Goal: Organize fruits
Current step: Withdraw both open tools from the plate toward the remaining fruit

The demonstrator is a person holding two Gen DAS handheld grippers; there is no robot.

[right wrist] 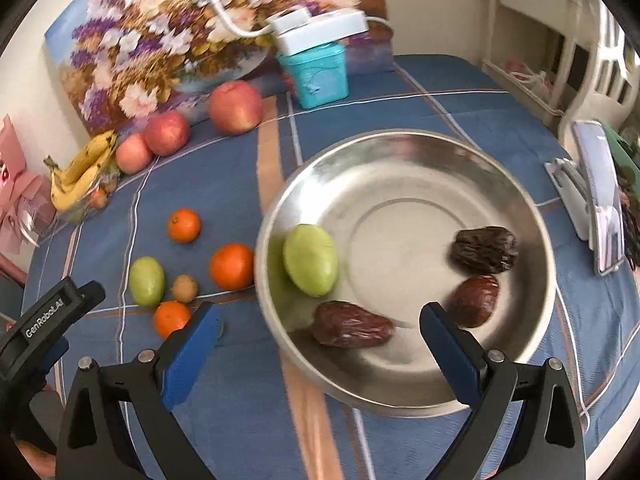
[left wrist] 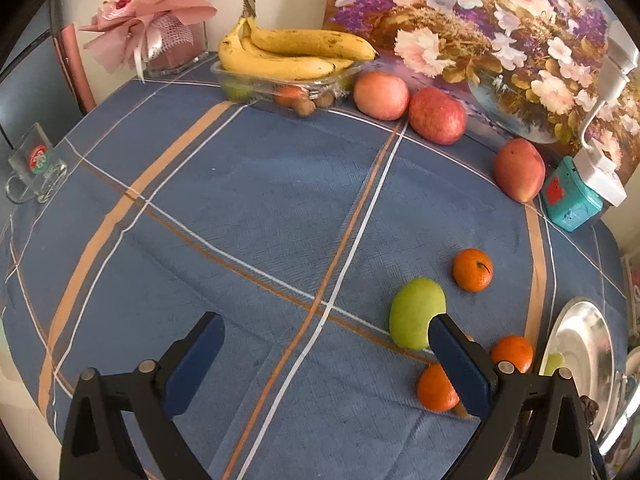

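A steel bowl (right wrist: 400,160) holds a green fruit (right wrist: 310,259) and three dark dates (right wrist: 352,325). My right gripper (right wrist: 318,326) is open and empty above the bowl's near rim. On the blue cloth left of the bowl lie a green fruit (right wrist: 146,275), three tangerines (right wrist: 231,266) and a small brown fruit (right wrist: 184,288). My left gripper (left wrist: 326,338) is open and empty over the cloth; the green fruit (left wrist: 416,312) and tangerines (left wrist: 472,269) lie by its right finger. The bowl's rim (left wrist: 580,344) shows at the right edge.
Three red apples (left wrist: 382,95) and a clear tray of bananas (left wrist: 292,52) stand at the back by a flower painting (left wrist: 500,32). A teal box (right wrist: 318,74) under a white lamp, a glass mug (left wrist: 34,168), a pink bouquet (left wrist: 152,20) and a phone stand (right wrist: 596,196) ring the table.
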